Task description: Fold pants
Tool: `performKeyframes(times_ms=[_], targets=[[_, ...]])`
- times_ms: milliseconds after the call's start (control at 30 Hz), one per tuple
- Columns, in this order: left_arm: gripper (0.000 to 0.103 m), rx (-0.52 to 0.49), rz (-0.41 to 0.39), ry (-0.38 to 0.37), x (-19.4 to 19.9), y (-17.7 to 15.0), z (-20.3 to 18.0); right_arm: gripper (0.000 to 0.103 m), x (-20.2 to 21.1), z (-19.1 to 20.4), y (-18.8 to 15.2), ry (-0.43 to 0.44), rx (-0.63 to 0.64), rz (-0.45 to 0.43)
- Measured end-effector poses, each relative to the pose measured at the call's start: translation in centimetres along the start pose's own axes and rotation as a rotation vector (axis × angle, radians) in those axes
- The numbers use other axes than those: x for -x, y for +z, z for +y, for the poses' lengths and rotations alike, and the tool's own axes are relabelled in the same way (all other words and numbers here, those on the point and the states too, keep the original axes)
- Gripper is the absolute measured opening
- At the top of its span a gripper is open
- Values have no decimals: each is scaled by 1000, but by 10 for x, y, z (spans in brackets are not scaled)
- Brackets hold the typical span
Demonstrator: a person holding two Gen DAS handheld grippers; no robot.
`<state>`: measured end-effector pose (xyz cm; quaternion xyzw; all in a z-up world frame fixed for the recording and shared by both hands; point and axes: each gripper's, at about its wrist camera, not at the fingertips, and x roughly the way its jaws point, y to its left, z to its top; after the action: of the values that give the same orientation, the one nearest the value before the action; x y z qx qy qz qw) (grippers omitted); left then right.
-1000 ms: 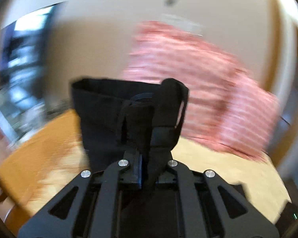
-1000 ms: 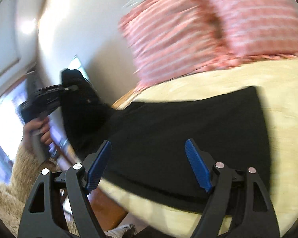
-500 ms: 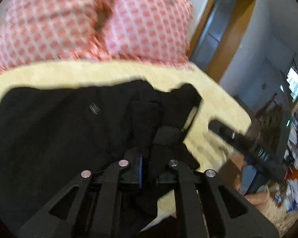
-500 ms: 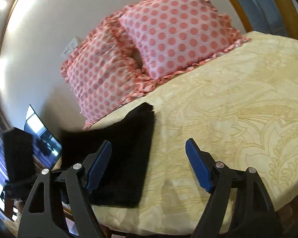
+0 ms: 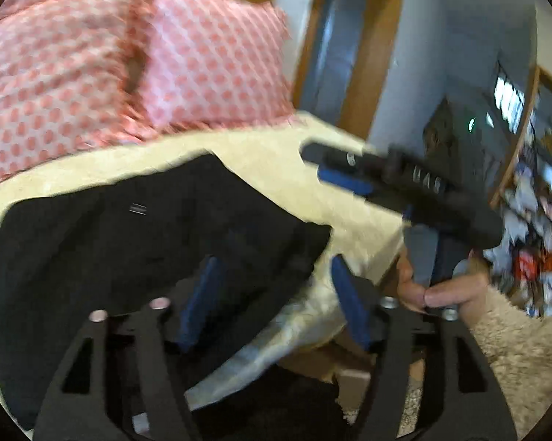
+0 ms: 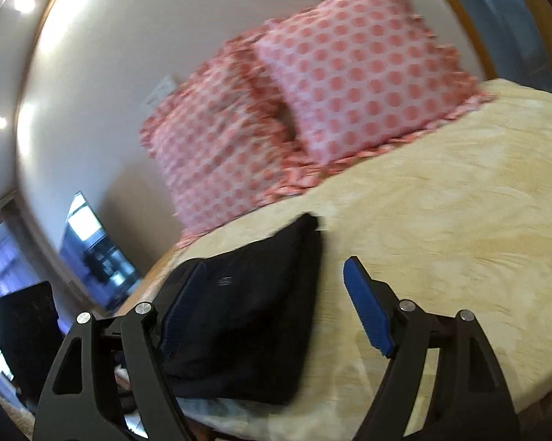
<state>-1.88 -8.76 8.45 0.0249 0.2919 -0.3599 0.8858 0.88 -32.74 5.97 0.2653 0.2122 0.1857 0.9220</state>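
The black pants (image 5: 136, 242) lie folded into a compact stack on the yellow bedspread (image 5: 276, 161), near the bed's front edge. My left gripper (image 5: 272, 305) is open and empty, just above the front right corner of the pants. In the right wrist view the pants (image 6: 246, 312) lie at the lower left of the bedspread (image 6: 441, 220). My right gripper (image 6: 272, 312) is open and empty over their right edge. The right gripper also shows in the left wrist view (image 5: 404, 183), held in a hand to the right of the bed.
Two pink polka-dot pillows (image 6: 312, 103) lean against the wall at the head of the bed. A doorway (image 5: 342, 55) and cluttered shelves (image 5: 533, 183) stand to the right. A beige shaggy rug (image 5: 515, 360) covers the floor beside the bed. A black speaker (image 6: 22, 330) stands at the left.
My left gripper carried the pants' end across onto the rest, then opened and let go. The right gripper stayed open and swung toward the pillows.
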Motion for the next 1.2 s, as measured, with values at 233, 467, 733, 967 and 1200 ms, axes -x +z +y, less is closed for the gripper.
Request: performKeyframes(times_ms=[233,467,733,967,1200], targets=[[85,231,-35,445,24,-12,88,83,-51,42,-12,127,102,161],[86,323,85,427,18,-29,117,84,-76,32,-20,27,97,334],[87,520,18,443,47,19,212,74,-117,-35,44,-71,-121,356],[83,683,218,303,8,15,276,69,-156,-48,42,-89,-130,467],[81,647,273,241,-16,23,277,59,-168,-40,30,-43,-60,520]])
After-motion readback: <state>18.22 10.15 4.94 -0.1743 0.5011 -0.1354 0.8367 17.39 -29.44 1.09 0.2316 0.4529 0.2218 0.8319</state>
